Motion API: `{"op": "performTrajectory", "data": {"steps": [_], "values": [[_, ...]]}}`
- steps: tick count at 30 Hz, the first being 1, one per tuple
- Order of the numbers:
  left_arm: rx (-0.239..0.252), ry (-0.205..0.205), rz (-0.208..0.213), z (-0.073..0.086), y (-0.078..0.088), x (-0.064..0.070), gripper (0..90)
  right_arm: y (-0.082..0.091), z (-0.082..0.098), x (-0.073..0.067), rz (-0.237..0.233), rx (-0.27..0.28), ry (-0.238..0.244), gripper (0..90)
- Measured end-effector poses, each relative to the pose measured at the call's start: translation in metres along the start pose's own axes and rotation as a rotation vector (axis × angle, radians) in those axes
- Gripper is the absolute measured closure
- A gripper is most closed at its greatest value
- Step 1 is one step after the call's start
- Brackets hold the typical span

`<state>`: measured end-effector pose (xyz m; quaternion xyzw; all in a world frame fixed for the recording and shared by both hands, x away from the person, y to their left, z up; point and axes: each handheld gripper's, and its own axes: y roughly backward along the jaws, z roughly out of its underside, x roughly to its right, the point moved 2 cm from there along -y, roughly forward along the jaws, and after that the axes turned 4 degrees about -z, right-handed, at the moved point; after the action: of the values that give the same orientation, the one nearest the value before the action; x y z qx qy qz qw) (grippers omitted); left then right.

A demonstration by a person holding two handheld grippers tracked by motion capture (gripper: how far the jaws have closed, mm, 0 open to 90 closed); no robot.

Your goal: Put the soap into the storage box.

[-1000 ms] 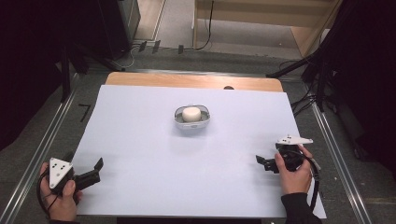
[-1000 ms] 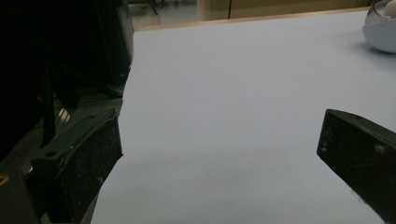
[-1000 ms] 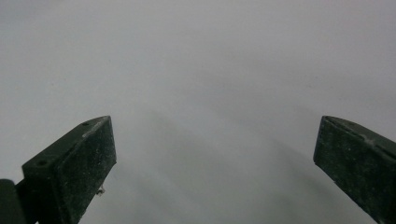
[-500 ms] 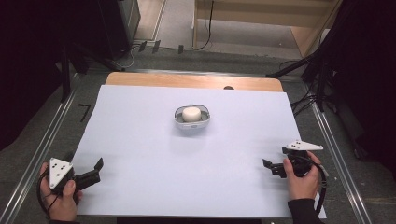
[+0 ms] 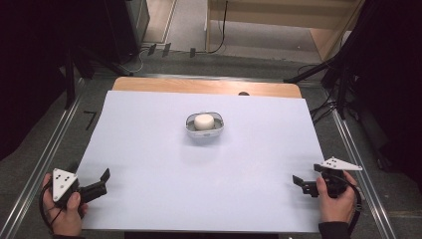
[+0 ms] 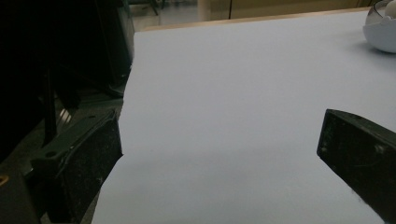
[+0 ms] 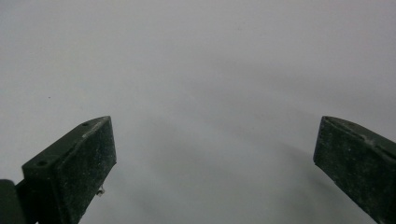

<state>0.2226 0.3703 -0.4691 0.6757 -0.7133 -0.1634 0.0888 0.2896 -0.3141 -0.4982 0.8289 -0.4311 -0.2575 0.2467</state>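
The left gripper [image 5: 102, 180] sits at the near left corner of the white sheet [image 5: 149, 149], held low in the person's left hand [image 5: 62, 211]. Its jaws stand wide apart with nothing between them; in the left gripper view [image 6: 219, 154] they frame bare sheet, with the sheet's left edge running just past the left jaw.

The right gripper [image 5: 298, 183] is at the near right edge of the sheet, in the right hand [image 5: 334, 201], pointing inward across the sheet. Its jaws are also spread wide and hold nothing; the right gripper view [image 7: 215, 154] shows plain sheet between and beyond them.

The bowl [image 5: 205, 130] stands well ahead of both grippers, about midway between them and toward the far side of the sheet, well apart from each. A round white lump [image 5: 203, 121] sits inside it. From the left gripper it lies forward and to the right, and the left gripper view catches its rim [image 6: 380, 35] at the top right corner.

No brand, label or writing can be read on the bowl, the sheet or the grippers; the grey plate on the left gripper carries only dark dots.

The wooden table [image 5: 199, 85] shows as a strip beyond the sheet's far edge.
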Motion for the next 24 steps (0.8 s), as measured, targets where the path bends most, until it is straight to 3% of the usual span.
{"op": "performTrajectory", "data": {"steps": [24], "values": [[0.002, 0.001, -0.001, 0.000, 0.000, 0.000, 0.2, 0.026, 0.025, 0.005, -0.001, 0.050, -0.019, 0.0]]}}
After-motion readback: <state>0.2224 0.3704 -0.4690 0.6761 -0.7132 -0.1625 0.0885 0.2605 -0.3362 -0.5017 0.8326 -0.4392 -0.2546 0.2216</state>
